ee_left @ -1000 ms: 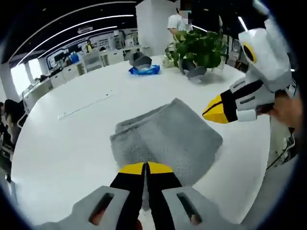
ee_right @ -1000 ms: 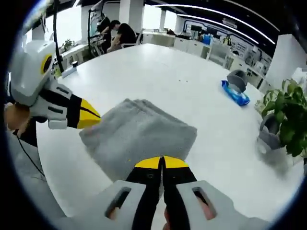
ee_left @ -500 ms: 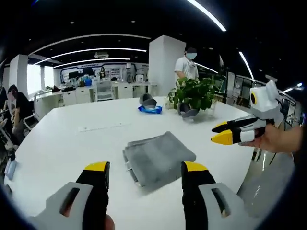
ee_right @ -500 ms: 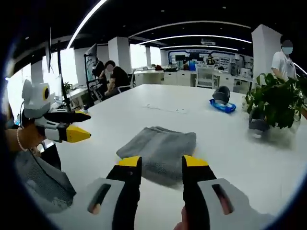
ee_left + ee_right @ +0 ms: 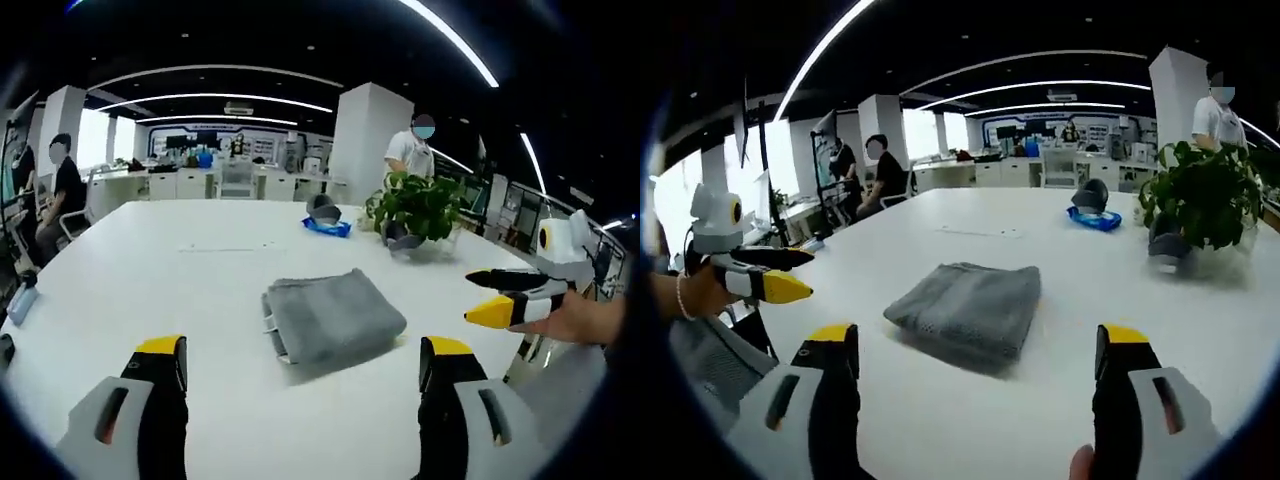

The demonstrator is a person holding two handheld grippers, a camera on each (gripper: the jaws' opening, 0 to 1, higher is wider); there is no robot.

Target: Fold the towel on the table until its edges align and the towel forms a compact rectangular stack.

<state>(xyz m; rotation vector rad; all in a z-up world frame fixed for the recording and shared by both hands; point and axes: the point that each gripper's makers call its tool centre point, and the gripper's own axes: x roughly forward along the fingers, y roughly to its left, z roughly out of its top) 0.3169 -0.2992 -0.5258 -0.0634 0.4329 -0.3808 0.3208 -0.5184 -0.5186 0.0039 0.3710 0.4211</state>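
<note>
1. In the left gripper view, the left gripper has its jaws spread wider than half a second ago, clear of the folded grey towel lying on the white table.
2. A potted plant stands beyond the towel.
3. The right gripper also opened further; its jaws hold nothing.
4. No writing is readable.

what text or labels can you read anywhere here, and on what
None can be read.
Towel: a small tag at its edge, too small to read.
Far wall display: blue panels, too blurred to read.
Blue packet on the table: no legible print.
Left gripper and right gripper: no lettering visible.
</note>
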